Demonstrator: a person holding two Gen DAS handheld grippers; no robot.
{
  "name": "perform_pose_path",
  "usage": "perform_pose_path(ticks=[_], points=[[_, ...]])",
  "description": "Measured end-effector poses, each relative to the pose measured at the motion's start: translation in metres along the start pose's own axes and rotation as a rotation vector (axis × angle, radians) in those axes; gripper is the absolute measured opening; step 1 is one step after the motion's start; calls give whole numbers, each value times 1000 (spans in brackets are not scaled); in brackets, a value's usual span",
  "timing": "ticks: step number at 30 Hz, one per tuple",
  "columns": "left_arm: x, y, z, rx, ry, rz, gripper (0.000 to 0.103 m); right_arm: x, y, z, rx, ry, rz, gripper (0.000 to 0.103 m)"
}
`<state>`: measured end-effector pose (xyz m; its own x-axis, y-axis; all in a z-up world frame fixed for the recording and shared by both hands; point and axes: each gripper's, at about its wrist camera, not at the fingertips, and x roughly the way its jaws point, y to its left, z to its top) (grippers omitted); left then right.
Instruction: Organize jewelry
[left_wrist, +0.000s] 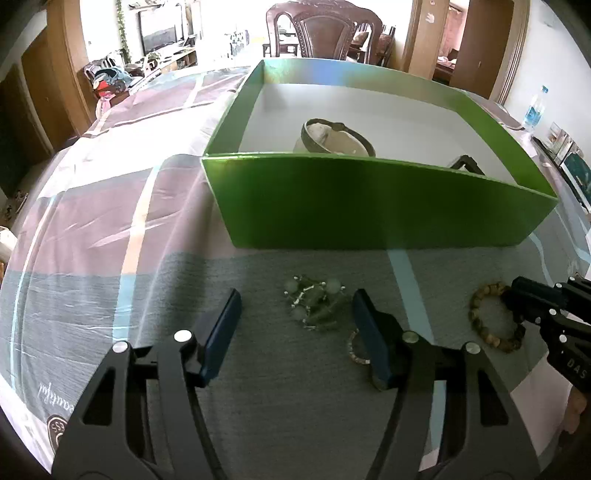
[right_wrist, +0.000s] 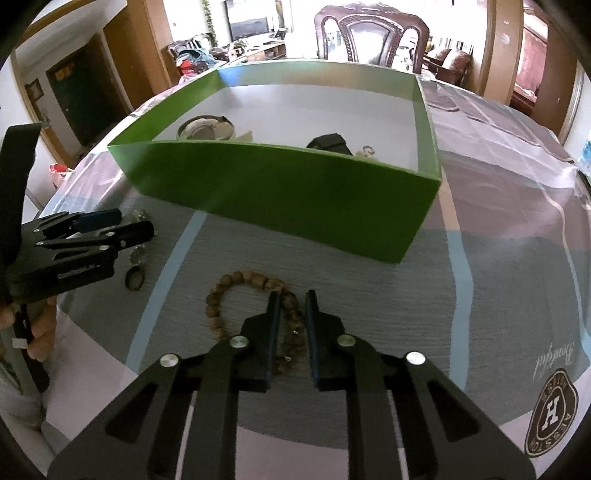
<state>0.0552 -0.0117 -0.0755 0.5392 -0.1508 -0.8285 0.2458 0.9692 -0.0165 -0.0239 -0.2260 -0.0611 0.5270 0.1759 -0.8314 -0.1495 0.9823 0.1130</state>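
The right gripper (right_wrist: 291, 306) has its fingers narrowed around one side of the wooden bracelet (right_wrist: 236, 295) lying on the surface; whether the pads press it I cannot tell. The left gripper (left_wrist: 295, 306) is open and empty, straddling a glass-bead piece (left_wrist: 314, 301), a small ring (left_wrist: 356, 349) by its right finger. Both strands look light, limp and likely to roll; pinch across the beads. The green box (right_wrist: 288, 199) behind already holds a bangle (left_wrist: 334, 138). A striped cloth (left_wrist: 110, 221) covers the surface; a carved chair (right_wrist: 373, 37) stands beyond.
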Motion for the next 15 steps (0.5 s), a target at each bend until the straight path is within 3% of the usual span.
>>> perform_pose_path(ticks=[2,15], points=[[0,0,0,2,-4,12,57,-1,-1,0,3,-5,-6,33],[-1,-1,-2,11,-31,34,38,2,7,-5,-49,-12,-56,35]])
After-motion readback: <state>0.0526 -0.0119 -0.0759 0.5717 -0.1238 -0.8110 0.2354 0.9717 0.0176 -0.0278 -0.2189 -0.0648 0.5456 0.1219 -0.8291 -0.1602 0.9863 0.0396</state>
